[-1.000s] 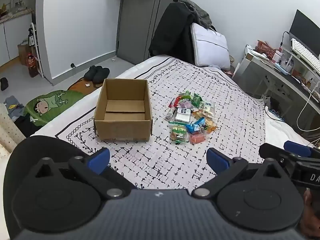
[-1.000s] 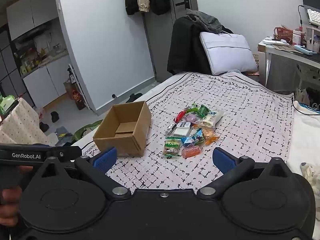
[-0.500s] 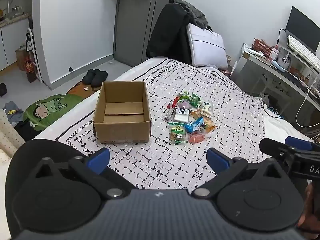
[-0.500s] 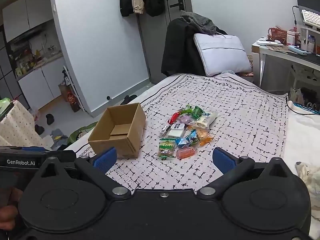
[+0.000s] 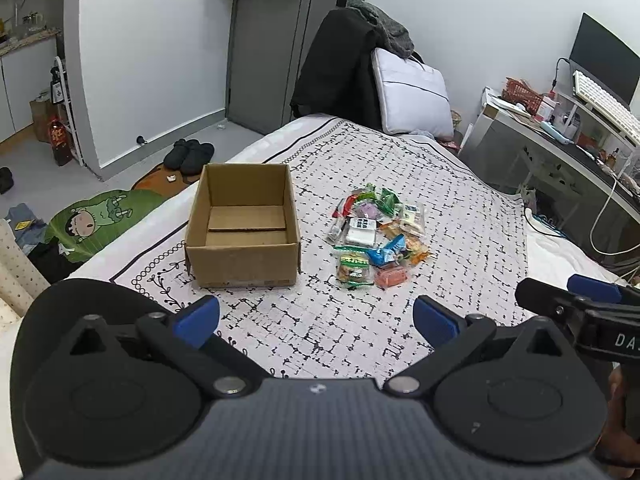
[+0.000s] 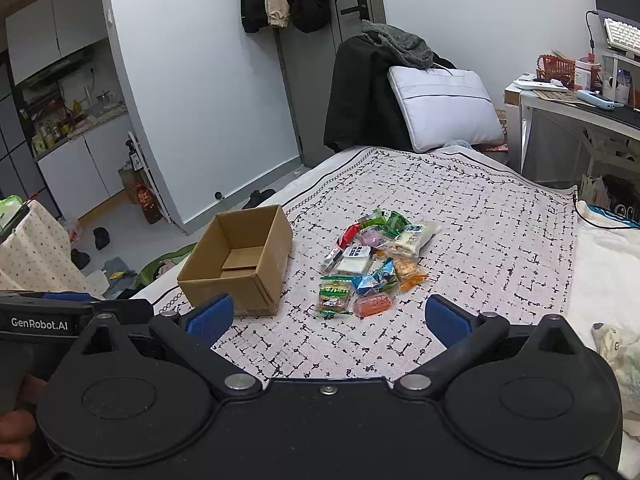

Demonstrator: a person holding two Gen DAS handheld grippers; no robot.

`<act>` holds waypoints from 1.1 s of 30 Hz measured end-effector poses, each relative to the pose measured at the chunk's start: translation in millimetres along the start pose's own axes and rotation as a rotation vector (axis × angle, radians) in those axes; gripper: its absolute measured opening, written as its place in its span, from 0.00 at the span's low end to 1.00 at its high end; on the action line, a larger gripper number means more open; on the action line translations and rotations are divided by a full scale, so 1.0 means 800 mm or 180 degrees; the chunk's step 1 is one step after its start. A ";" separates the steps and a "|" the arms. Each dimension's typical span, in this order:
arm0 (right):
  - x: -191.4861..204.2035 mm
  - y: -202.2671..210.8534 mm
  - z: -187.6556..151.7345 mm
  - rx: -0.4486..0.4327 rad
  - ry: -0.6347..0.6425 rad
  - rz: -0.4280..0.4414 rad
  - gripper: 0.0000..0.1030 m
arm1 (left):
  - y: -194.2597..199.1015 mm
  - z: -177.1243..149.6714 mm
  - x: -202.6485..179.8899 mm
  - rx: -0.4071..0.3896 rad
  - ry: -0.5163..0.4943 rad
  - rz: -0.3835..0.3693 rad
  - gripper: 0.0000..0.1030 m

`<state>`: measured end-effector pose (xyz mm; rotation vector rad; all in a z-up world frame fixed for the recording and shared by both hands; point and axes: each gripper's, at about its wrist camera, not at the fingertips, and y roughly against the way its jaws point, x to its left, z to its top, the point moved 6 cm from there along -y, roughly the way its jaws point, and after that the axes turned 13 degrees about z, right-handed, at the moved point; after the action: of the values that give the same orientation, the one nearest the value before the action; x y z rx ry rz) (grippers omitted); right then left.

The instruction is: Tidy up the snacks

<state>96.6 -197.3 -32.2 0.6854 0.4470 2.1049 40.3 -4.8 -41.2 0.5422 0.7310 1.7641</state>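
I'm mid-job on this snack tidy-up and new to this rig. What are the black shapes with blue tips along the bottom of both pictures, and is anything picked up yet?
There is no robot arm. A person holds a two-finger gripper in each hand, and each gripper has a camera looking forward along its fingers. One picture is from the left gripper, the other from the right gripper. The black shapes are the gripper bodies, and the blue tips are finger pads. Each camera also catches the other gripper at its edge.

Ahead is a bed with a patterned cover. On it stands an open cardboard box, with no snacks showing inside. Beside the box, apart from it, lies a pile of wrapped snacks.

Both grippers are open and hold nothing.
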 end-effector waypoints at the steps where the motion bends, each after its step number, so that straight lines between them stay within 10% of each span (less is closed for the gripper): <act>1: 0.000 0.000 0.000 -0.0001 0.0001 -0.0001 1.00 | 0.000 0.000 0.000 -0.0001 -0.0005 -0.0002 1.00; 33: 0.009 0.002 0.003 -0.0002 0.0098 -0.0032 1.00 | 0.006 0.004 0.007 -0.0012 0.0090 -0.0027 1.00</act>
<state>93.7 -192.0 -26.9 0.6498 0.4661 2.1085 37.3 0.2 -35.3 0.5118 0.7485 1.7682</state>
